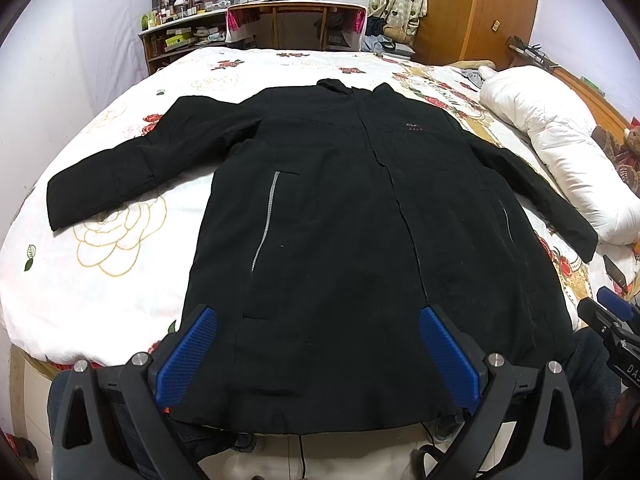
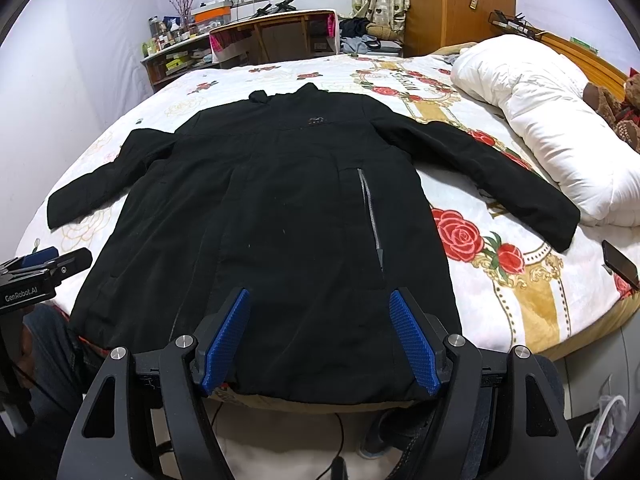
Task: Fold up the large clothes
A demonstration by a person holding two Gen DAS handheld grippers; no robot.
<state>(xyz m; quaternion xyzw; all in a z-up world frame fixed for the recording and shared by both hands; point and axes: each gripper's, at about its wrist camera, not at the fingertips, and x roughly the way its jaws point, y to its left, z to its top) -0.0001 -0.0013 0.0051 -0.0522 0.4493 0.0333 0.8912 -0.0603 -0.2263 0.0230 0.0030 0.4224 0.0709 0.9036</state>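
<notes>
A long black coat (image 1: 340, 220) lies flat, front up, on the flowered bedspread (image 1: 120, 264), collar away from me, both sleeves spread out to the sides. It also shows in the right wrist view (image 2: 280, 220). My left gripper (image 1: 318, 312) is open and empty, hovering over the hem's left part. My right gripper (image 2: 320, 296) is open and empty over the hem's right part. The right gripper also shows at the left wrist view's right edge (image 1: 612, 312). The left gripper shows at the right wrist view's left edge (image 2: 40, 268).
A rolled white duvet (image 2: 540, 120) lies along the bed's right side by the right sleeve. A dark phone (image 2: 622, 266) lies near the bed's right edge. A desk (image 1: 296, 24) and cluttered shelves (image 1: 180, 36) stand beyond the bed. Cables lie on the floor below the hem.
</notes>
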